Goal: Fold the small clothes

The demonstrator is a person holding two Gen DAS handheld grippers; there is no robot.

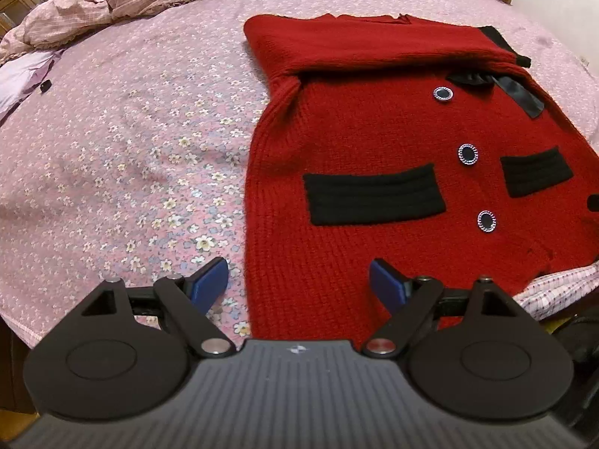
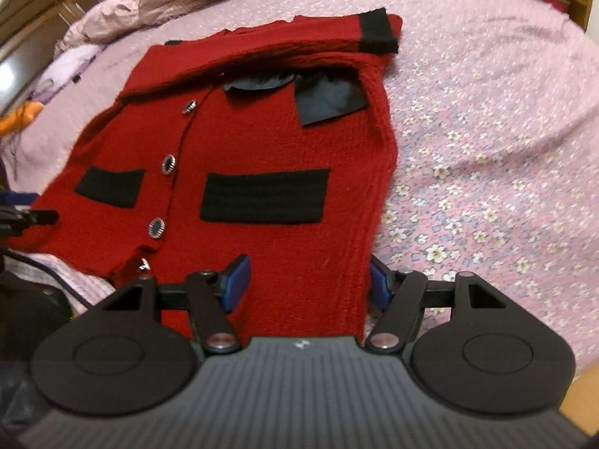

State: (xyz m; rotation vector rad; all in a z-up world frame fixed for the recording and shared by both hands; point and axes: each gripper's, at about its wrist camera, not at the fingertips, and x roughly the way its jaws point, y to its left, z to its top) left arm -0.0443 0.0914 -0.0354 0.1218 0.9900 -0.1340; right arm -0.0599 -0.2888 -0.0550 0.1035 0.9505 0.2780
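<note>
Red cardigan [image 1: 374, 119] on floral bed [image 1: 131, 149]

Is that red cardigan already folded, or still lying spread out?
Partly folded. The cardigan lies flat on the bed, a sleeve folded across its top; the pocketed front is still spread out.

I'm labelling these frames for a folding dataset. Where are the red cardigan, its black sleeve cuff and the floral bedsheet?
red cardigan [image 1: 337, 123], left wrist view, on the knit chest.
black sleeve cuff [image 2: 378, 31], right wrist view, middle of the band.
floral bedsheet [image 2: 486, 172], right wrist view, a bare stretch.
</note>
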